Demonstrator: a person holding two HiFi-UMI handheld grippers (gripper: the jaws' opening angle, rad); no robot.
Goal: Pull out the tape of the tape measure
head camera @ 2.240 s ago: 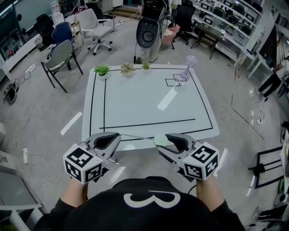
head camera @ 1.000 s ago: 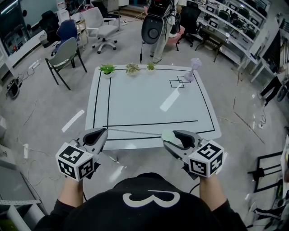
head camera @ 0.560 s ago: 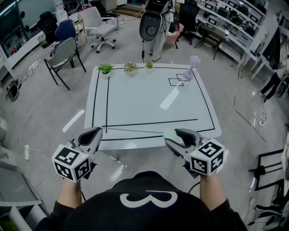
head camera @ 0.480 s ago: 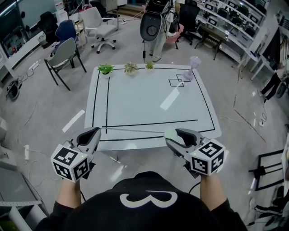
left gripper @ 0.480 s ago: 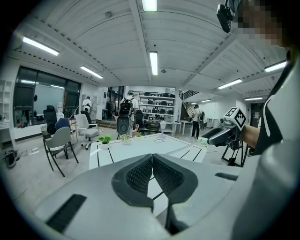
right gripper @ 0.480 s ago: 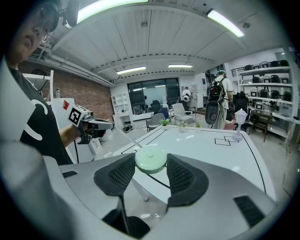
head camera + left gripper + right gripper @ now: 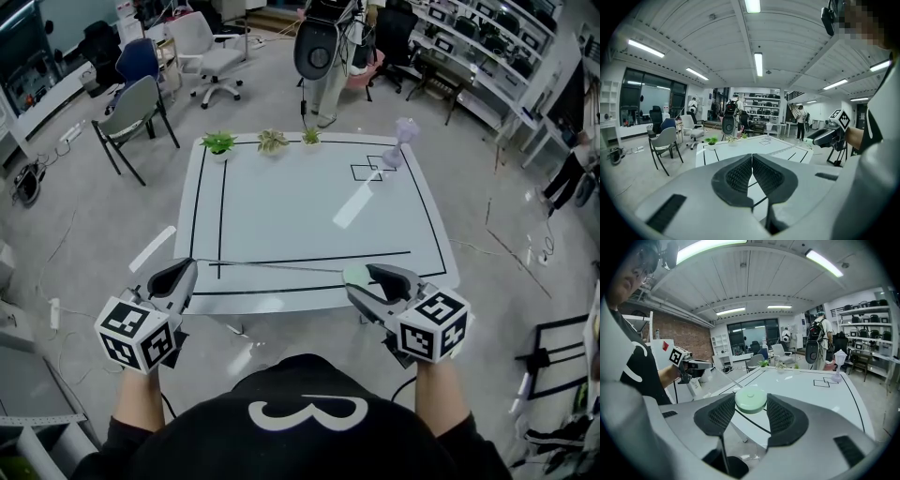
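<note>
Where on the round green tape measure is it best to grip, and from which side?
Grip the tape measure across its round rim, jaws on opposite sides, coming from the person's side as the right hand-held gripper does. The disc is flat, and the tape leaves sideways.

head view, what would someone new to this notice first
First comes the thin tape, stretched taut over the near edge of the white table. It runs from the left gripper, shut on its end, to the right gripper, clamped on the pale green tape measure. Next are three small plants along the table's far edge and a pale purple lamp-shaped ornament near its far right corner.
</note>
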